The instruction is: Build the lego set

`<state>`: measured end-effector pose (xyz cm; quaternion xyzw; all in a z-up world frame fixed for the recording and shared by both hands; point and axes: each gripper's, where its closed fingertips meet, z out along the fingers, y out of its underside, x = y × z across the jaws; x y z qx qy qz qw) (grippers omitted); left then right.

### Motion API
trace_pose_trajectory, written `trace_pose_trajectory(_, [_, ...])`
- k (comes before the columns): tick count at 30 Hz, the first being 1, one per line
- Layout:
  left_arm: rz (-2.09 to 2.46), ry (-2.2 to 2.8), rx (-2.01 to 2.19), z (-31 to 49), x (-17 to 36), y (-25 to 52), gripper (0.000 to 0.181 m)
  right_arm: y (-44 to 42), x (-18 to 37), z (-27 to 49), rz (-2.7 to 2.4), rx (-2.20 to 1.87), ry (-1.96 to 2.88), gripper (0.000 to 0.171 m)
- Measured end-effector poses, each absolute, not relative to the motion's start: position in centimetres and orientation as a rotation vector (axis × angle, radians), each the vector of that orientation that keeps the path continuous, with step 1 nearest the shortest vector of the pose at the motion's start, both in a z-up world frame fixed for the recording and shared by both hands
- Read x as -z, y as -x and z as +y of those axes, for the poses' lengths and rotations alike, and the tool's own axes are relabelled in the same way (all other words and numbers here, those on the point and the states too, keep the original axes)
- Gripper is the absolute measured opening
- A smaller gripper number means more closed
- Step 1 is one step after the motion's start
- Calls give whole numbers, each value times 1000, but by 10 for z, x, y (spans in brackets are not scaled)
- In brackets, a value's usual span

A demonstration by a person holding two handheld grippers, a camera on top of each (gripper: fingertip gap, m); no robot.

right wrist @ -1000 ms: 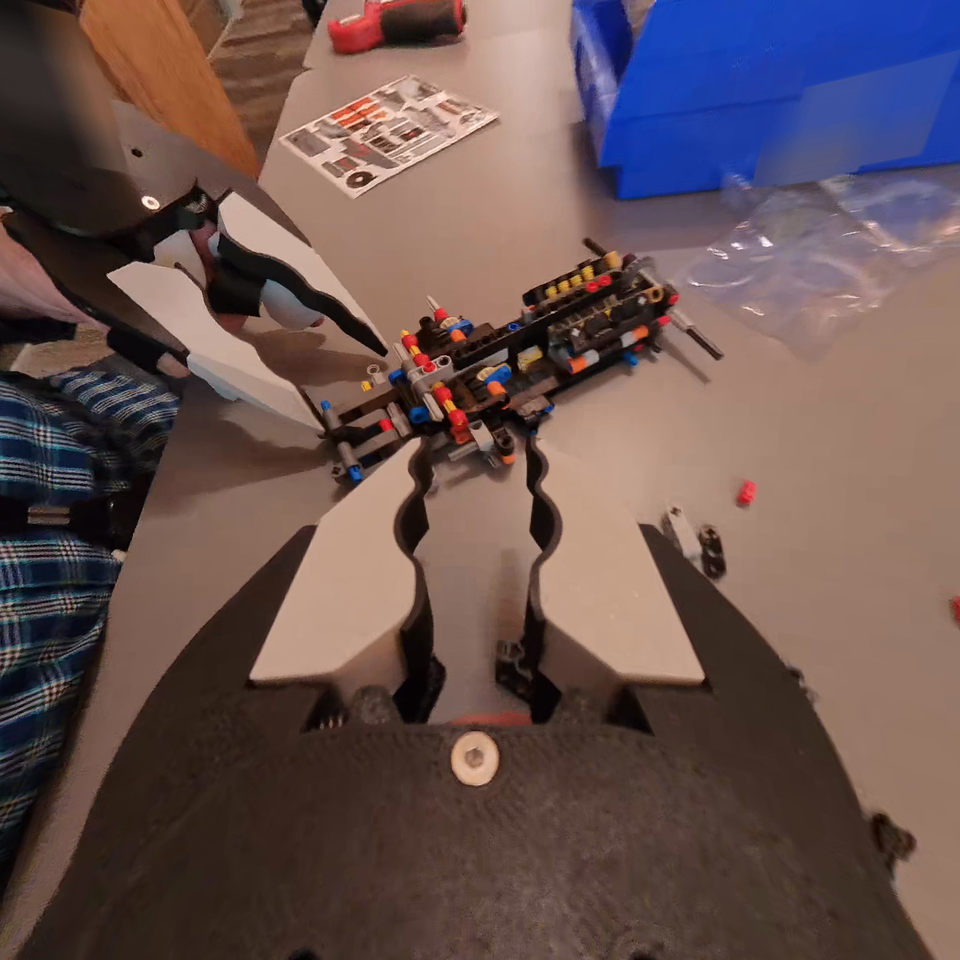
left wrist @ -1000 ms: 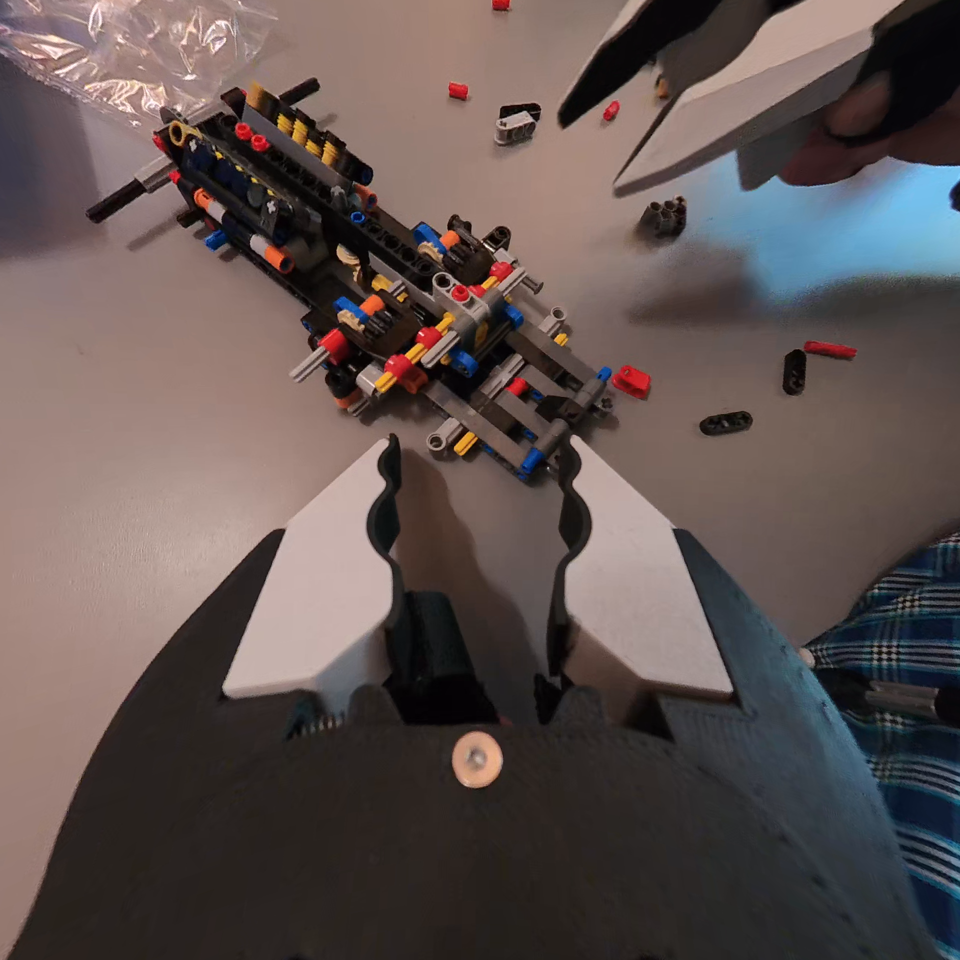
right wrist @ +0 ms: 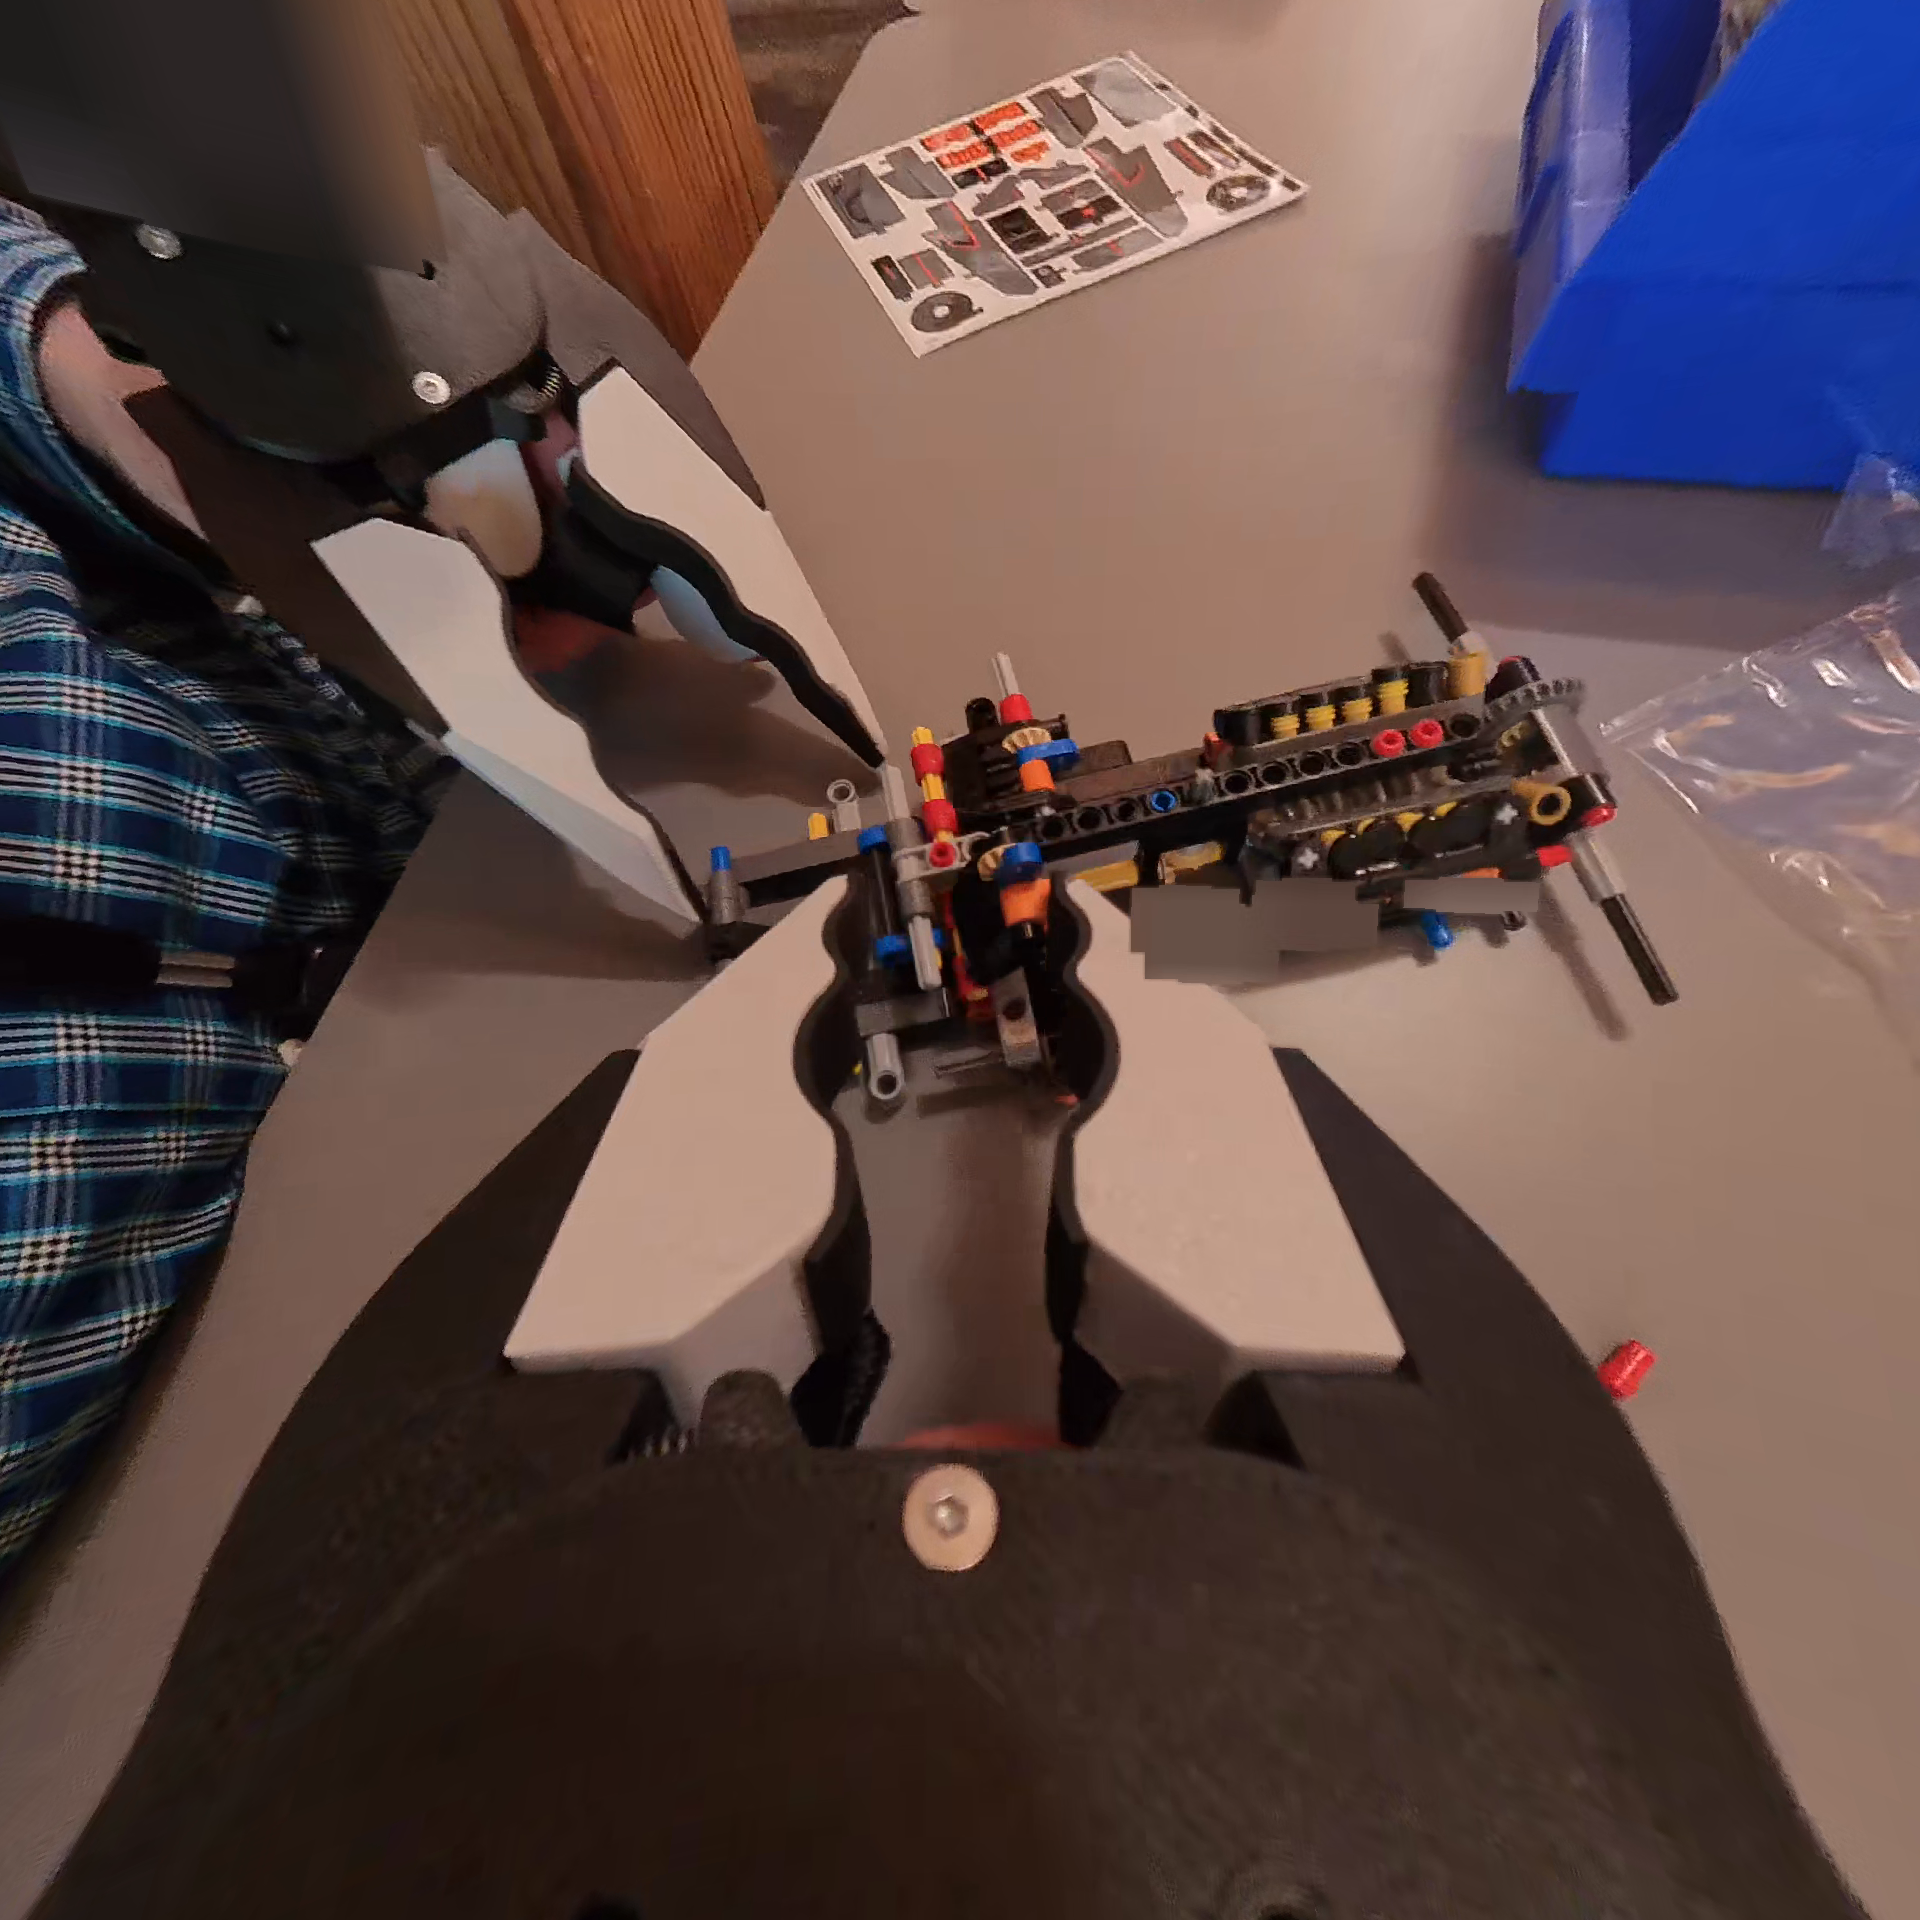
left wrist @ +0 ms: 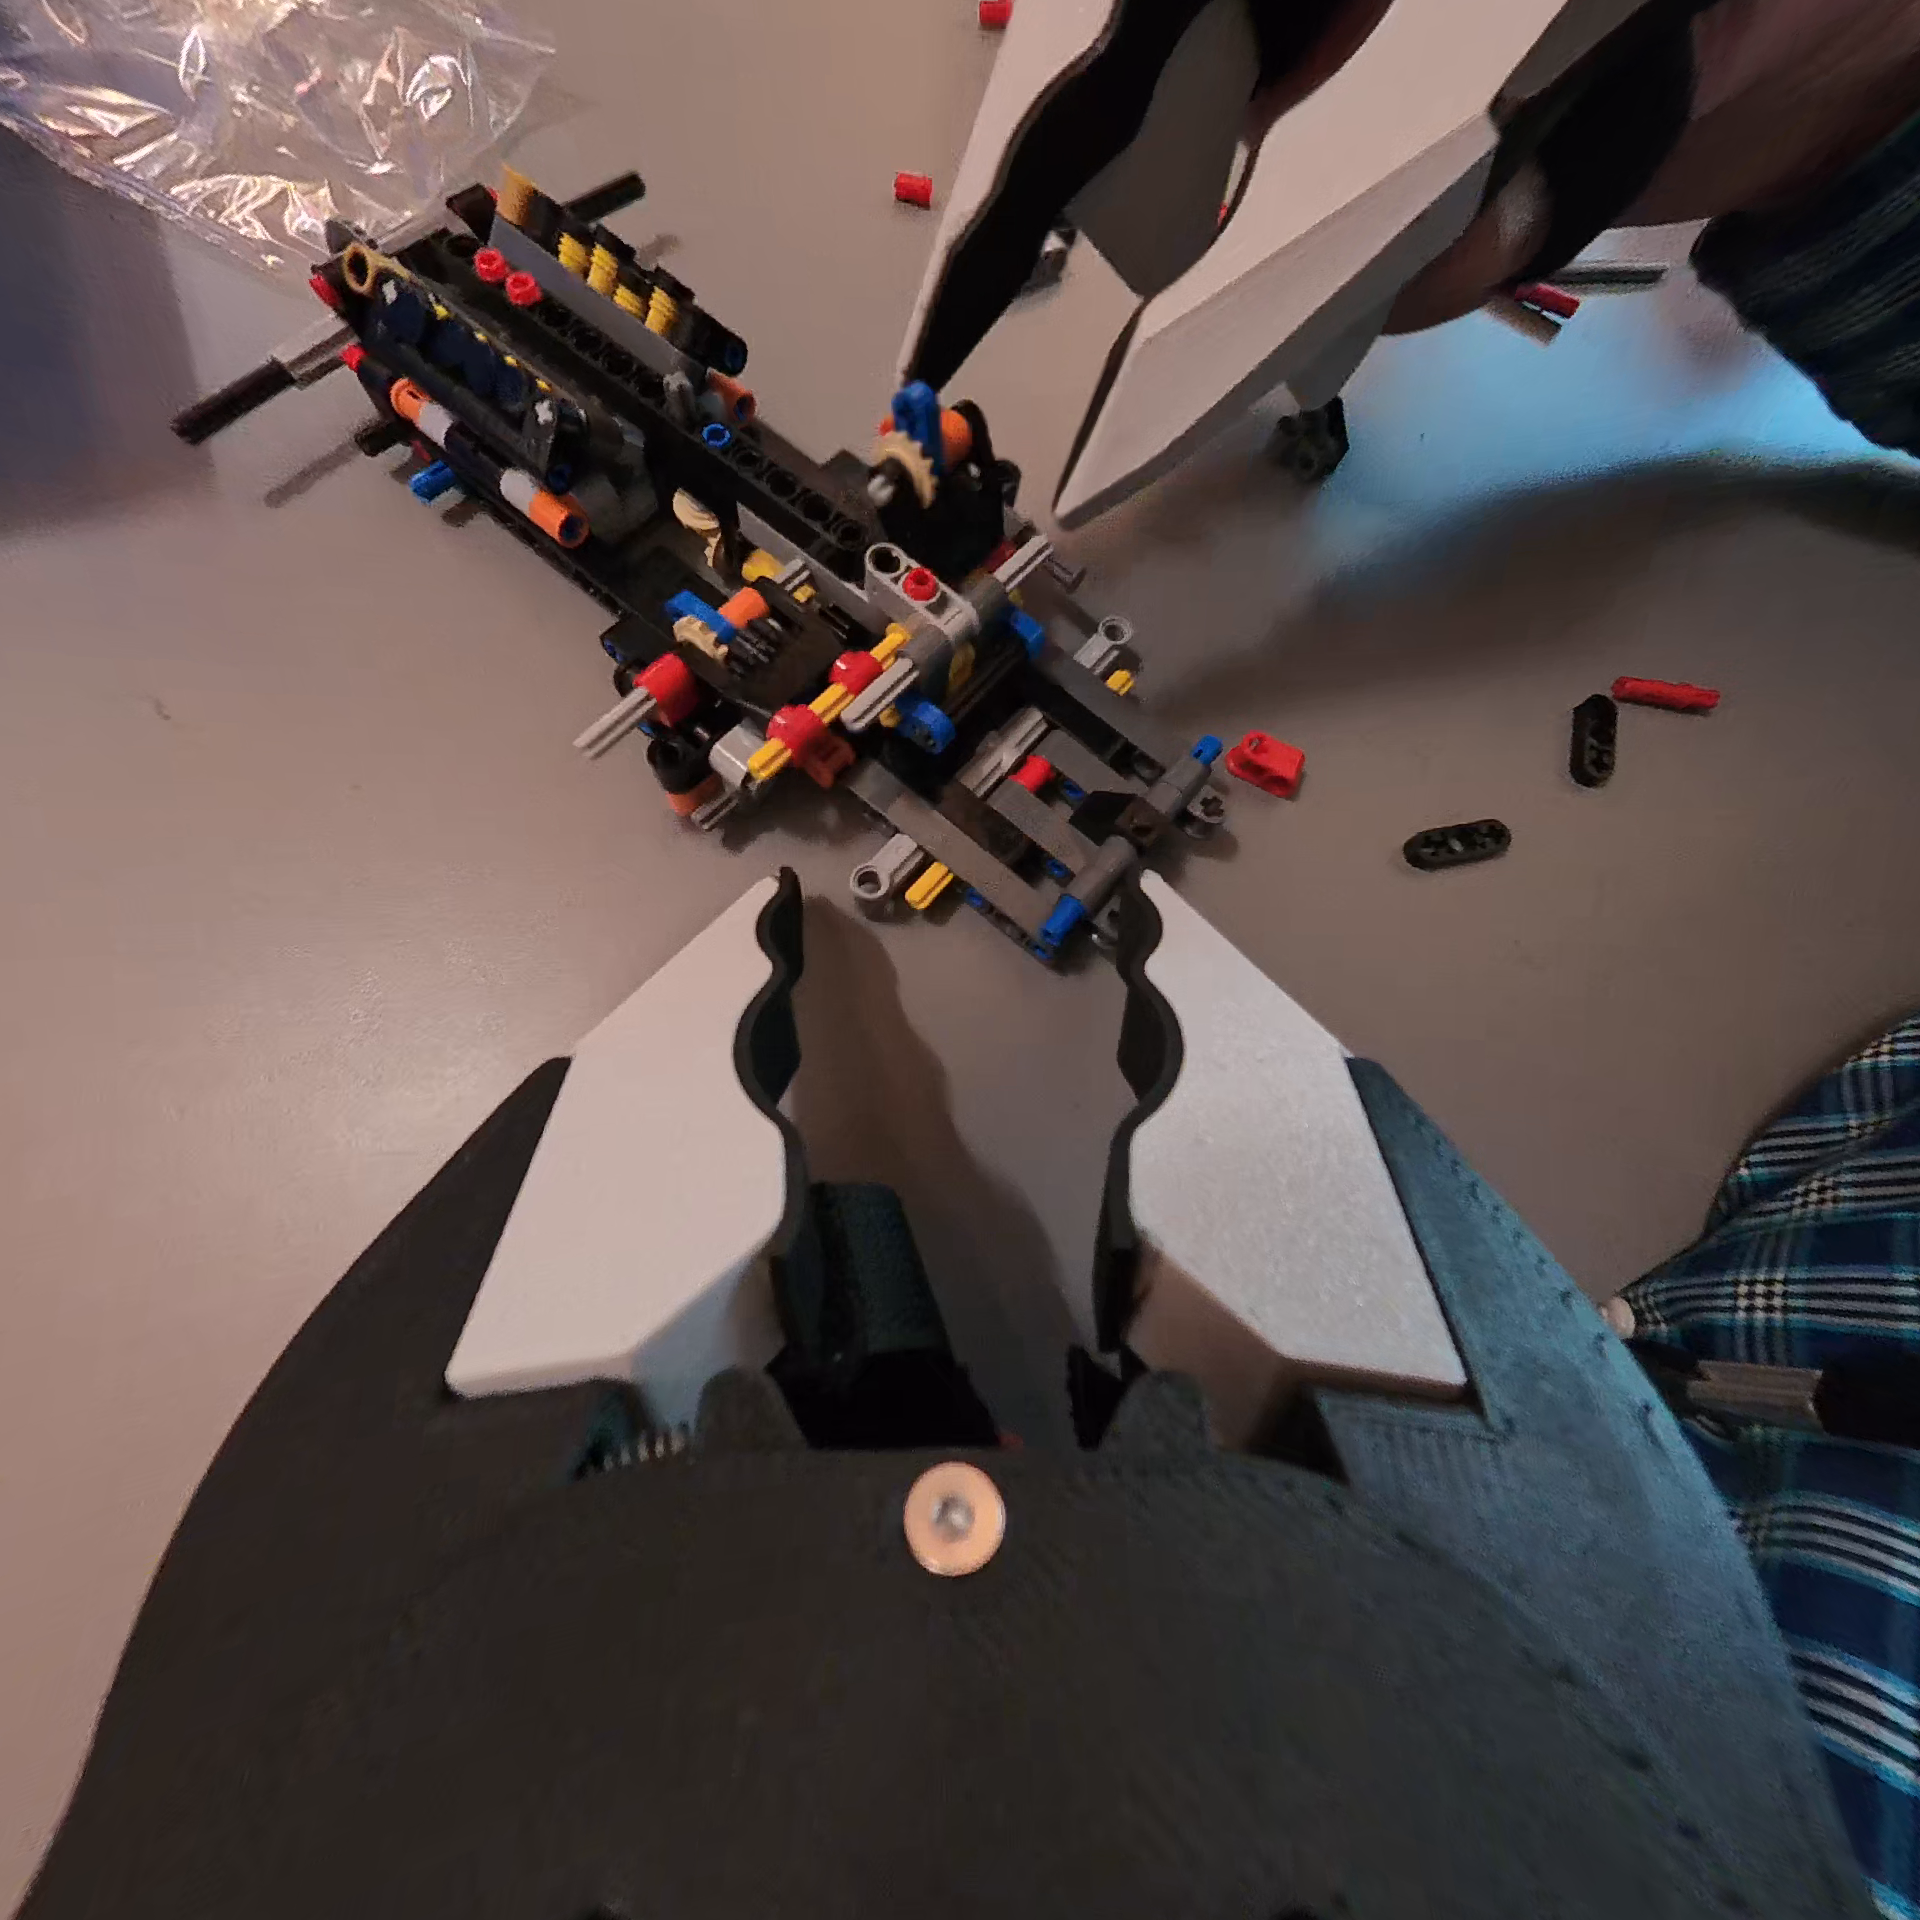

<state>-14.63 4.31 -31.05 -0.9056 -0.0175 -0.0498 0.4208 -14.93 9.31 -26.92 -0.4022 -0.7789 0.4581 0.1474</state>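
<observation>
Left wrist view: left tongs (left wrist: 961, 914) gape empty, the lego model (left wrist: 769, 613) lying on the table just beyond their tips. Right wrist view: right tongs (right wrist: 961, 904) straddle the model's (right wrist: 1195, 821) middle, jaws apart; contact unclear. Light, rigid, snap-apart: grip the long black beams.

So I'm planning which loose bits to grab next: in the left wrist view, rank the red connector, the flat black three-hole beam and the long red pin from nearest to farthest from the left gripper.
From the left gripper:
1. Red connector, right of the model's near end.
2. Flat black three-hole beam, farther right.
3. Long red pin, far right.
</observation>
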Motion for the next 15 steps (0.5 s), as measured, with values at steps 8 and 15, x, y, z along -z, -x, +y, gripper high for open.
trace_pose_trajectory(8, [20, 2192, -27, 50, 290, 158, 59, 143, 270, 89, -2267, -1304, 1127, 26])
trace_pose_trajectory(15, [228, 2134, -178, 80, 264, 166, 58, 143, 279, 90, -2292, -1247, 1132, 29])
